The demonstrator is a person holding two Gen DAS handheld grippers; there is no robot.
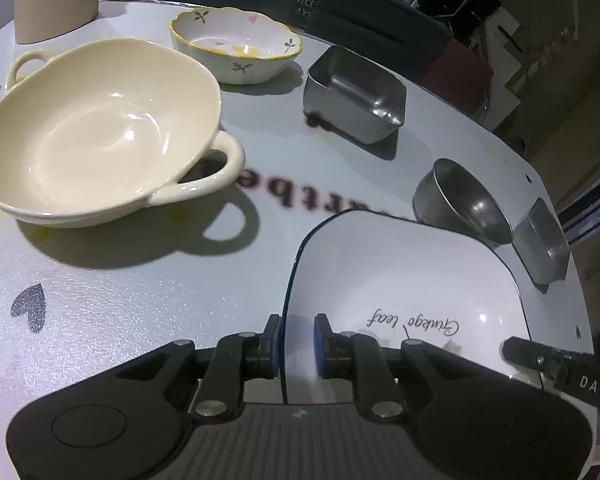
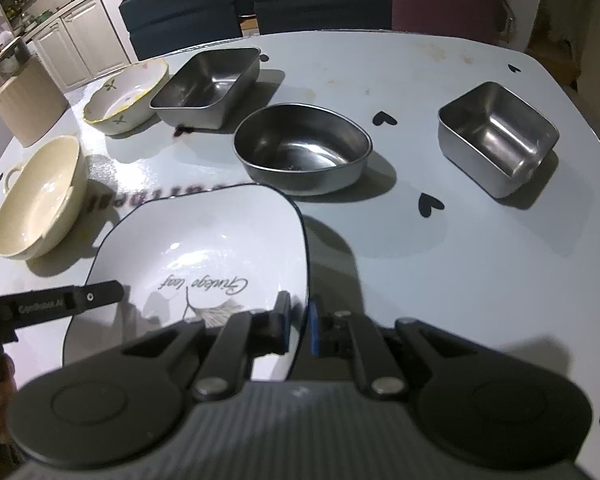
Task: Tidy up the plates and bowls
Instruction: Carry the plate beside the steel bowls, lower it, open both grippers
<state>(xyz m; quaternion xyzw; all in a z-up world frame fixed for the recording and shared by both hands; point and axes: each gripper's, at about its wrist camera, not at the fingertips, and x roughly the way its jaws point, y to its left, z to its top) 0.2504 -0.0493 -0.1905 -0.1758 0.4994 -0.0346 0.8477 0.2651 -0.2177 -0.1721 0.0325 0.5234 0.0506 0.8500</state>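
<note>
Left hand-held gripper (image 1: 297,346) straddles the left rim of the white square plate (image 1: 404,280), its blue pads standing a little apart on either side of the dark-edged rim, with a visible gap at the inner pad; the jaws look slack rather than pressing, though I cannot tell whether the outer pad still touches. Right hand-held gripper (image 2: 299,326) sits at the opposite rim of the same plate, jaws nearly closed and pinching the edge between the pads. The plate lies low over the front of the desk (image 2: 480,264), casting a shadow beside it; whether it rests fully on the desk is hard to tell.

Judging by its glaze and highlights, the plate is stiff, fairly heavy ceramic, slippery and liable to chip or crack if dropped or knocked. The thin raised rim is the sensible place to grip, at two opposite sides so it stays level.

Beyond it, from left to right in the right wrist view, stand a cream bowl with loop handles (image 2: 36,200), a small flowered bowl (image 2: 126,96), a steel rectangular tray (image 2: 206,86), a steel oval bowl (image 2: 302,148) and a steel square tub (image 2: 498,136). The steel pieces probably are lighter and tougher.
</note>
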